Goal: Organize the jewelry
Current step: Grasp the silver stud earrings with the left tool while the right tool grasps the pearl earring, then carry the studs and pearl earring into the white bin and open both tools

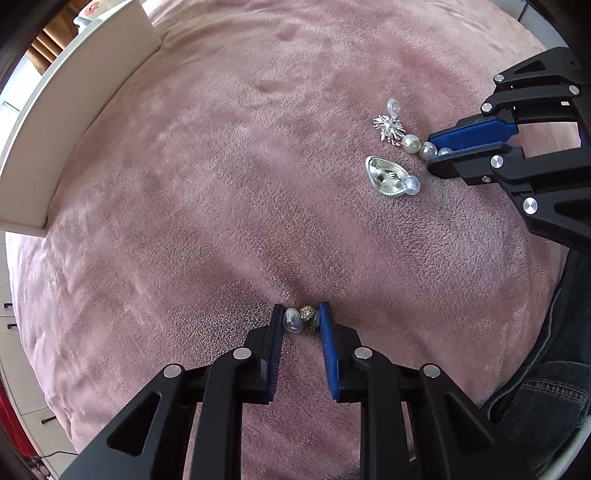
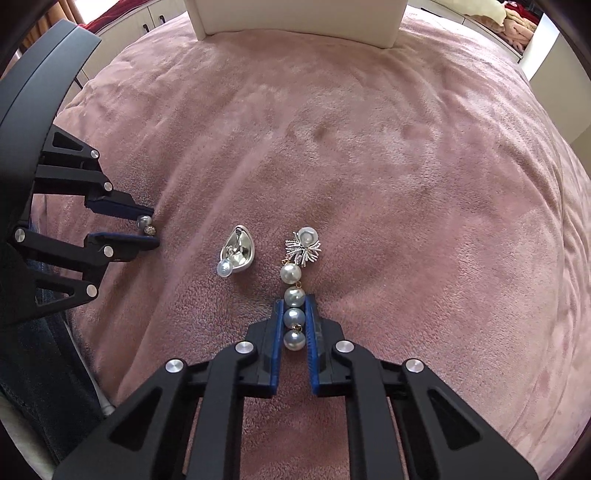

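Note:
My left gripper [image 1: 301,317] is shut on a small earring [image 1: 302,318] with a pearl and a glittery gold ball, pressed onto the pink blanket; it also shows in the right wrist view [image 2: 147,225]. My right gripper [image 2: 294,308] is shut on the lower pearls of a long pearl drop earring [image 2: 294,295] with a silver starburst top [image 2: 303,248]. That gripper shows in the left wrist view [image 1: 436,149]. A silver teardrop earring [image 2: 236,253] with a pearl lies loose between the grippers, also in the left wrist view [image 1: 388,179].
A pink plush blanket [image 2: 406,184] covers the surface. A white box [image 2: 295,18] stands at the far edge, also in the left wrist view [image 1: 74,92]. Dark denim [image 1: 546,387] is at the near right.

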The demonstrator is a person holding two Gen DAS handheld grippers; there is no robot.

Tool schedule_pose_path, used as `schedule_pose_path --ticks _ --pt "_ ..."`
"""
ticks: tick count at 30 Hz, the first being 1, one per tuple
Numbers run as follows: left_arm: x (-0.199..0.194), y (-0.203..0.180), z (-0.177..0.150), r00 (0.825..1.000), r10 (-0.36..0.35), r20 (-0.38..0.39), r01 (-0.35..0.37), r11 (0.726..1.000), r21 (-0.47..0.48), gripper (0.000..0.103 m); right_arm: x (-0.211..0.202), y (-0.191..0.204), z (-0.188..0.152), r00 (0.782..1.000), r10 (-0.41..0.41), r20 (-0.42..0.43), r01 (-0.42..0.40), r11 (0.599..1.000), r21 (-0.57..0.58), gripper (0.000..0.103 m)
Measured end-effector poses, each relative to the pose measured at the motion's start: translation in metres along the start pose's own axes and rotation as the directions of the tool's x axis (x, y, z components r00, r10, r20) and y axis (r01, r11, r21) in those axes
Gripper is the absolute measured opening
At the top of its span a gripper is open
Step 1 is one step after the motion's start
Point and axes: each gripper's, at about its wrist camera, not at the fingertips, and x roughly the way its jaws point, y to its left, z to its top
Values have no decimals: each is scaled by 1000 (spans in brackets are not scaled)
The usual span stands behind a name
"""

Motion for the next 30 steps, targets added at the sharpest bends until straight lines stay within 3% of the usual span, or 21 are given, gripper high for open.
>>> schedule_pose_path --ticks 10,17,23,30 --pt "-28 4 -4 999 7 32 -7 1000 -24 24 -18 -17 7 999 34 33 -35 999 37 12" --pt "-68 26 -3 993 35 111 -26 996 -80 24 -51 -26 21 993 58 106 -64 996 58 12" --pt "-105 47 -1 977 82 196 -58 991 -125 24 -77 -24 46 983 45 179 -54 998 43 12" --pt "-132 74 9 941 172 293 -105 967 -231 24 -102 -21 90 959 10 282 -18 999 27 12"
